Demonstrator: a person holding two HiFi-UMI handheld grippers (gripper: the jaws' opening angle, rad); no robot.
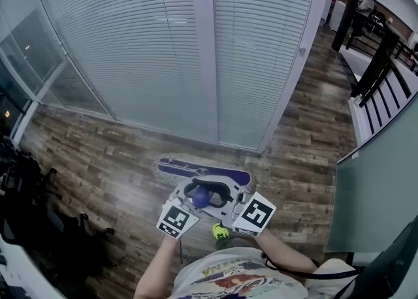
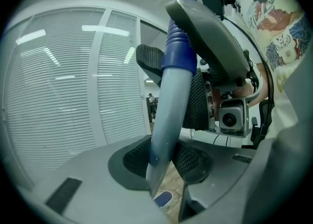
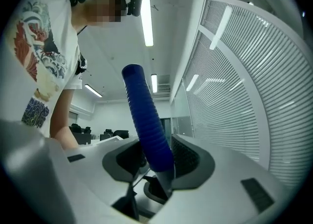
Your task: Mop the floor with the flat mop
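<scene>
left gripper (image 2: 164, 162) jaws clamp the grey mop shaft (image 2: 168, 105); right gripper (image 3: 156, 157) jaws squeeze its blue ribbed grip (image 3: 144, 115) higher up. flat mop head (image 1: 196, 168) lies on the wood floor (image 1: 117, 160) ahead, near the blind-covered glass wall (image 1: 130, 43); black chairs (image 1: 26, 193) left, glass panel (image 1: 379, 187) right.

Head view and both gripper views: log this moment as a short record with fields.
mop head: flat on the wooden floor, close to the blinds
mop handle: slants up from the mop head to the person
left gripper: shut on the grey part of the mop handle
right gripper: shut on the mop handle at its blue grip, higher up than the left gripper
person: stands behind the mop, patterned T-shirt
</scene>
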